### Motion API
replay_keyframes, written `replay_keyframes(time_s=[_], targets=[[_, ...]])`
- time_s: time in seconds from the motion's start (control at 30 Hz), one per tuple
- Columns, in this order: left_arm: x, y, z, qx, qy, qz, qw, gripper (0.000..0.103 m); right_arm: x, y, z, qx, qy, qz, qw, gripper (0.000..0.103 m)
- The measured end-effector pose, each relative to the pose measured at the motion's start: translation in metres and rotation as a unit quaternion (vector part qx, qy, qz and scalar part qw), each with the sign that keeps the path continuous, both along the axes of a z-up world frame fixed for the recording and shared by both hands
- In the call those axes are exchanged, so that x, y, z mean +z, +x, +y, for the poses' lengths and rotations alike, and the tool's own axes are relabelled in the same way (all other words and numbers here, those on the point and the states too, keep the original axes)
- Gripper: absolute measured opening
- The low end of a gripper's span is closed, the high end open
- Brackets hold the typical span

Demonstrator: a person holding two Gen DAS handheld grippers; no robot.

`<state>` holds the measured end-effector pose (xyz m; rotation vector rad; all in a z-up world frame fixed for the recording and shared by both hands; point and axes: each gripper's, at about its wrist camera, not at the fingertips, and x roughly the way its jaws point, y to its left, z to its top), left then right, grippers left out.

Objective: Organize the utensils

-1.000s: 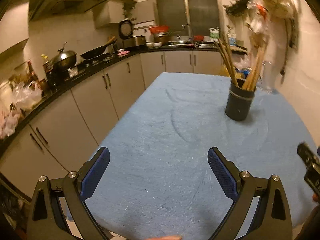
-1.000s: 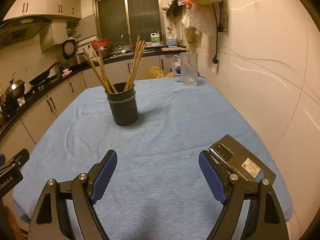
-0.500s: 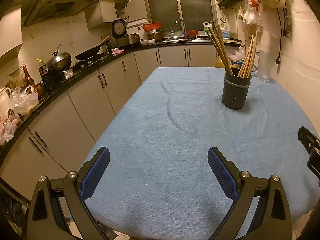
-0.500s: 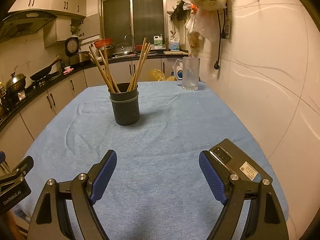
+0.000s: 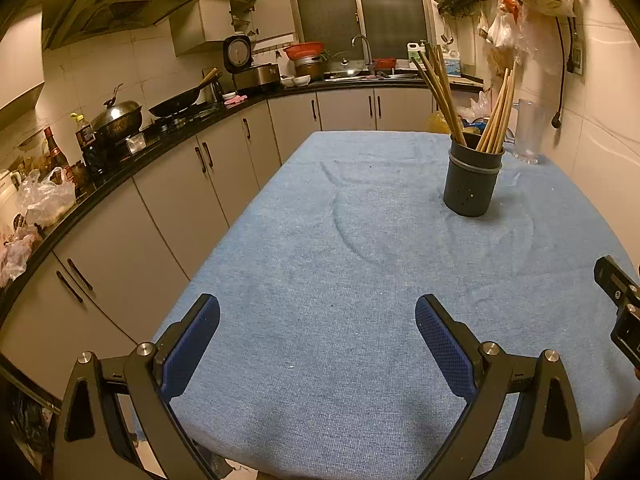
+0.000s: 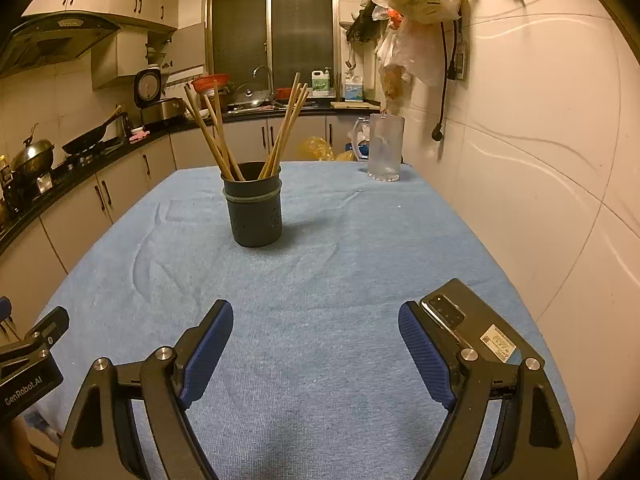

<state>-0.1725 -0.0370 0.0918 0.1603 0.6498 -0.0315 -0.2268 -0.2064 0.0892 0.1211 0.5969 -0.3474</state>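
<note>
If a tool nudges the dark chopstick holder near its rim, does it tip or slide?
The holder is taller than wide, and its chopsticks lean far above the rim, so a high push probably tips it. It stands on a blue cloth that likely grips the base, making sliding less likely. The loose chopsticks would probably rattle and shift.

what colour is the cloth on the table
Light blue cloth, seen best in the right wrist view.

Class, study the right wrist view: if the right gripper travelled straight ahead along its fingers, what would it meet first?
Probably the dark cylindrical utensil holder with its wooden chopsticks, standing slightly left of the open right gripper's centre line. Only bare blue tablecloth lies between; depth is uncertain, so it might just brush past.
</note>
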Motion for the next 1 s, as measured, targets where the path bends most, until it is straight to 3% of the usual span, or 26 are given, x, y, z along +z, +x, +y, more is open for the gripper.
replay_keyframes(time_s=[1.0], targets=[[-0.0021, -0.0012, -0.0026, -0.007, 0.0, 0.001, 1.0, 0.098, -0.0061, 0.0033, 0.0012, 0.005, -0.002, 0.011, 1.0, 0.088]])
